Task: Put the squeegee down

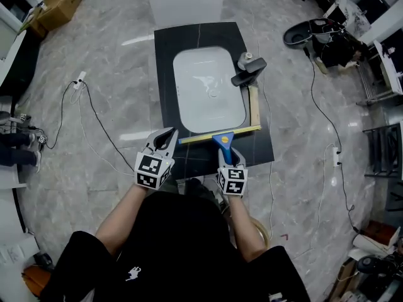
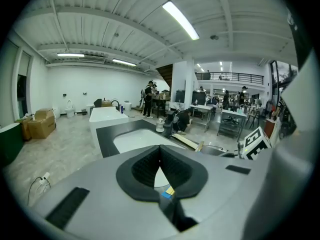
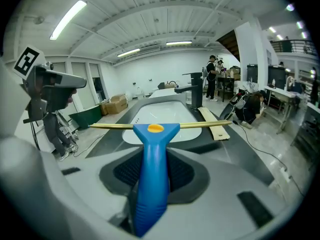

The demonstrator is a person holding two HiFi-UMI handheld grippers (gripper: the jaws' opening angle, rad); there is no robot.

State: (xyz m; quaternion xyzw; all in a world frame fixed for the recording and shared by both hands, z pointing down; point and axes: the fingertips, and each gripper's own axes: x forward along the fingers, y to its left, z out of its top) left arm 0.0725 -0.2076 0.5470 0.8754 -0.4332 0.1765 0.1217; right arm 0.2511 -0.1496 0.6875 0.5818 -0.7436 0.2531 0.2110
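Squeegee [image 1: 222, 137] sits clamped by its handle in the right tongs [image 1: 227, 153], crosswise over the bench [image 1: 196, 162] near edge; left tongs [image 1: 167, 134] closed, empty.

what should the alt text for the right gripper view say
The right gripper is clamped on the blue handle of a squeegee, whose yellow blade stretches crosswise just ahead. Beyond it lie a white sink set in a dark counter, a black faucet and a wooden plank.
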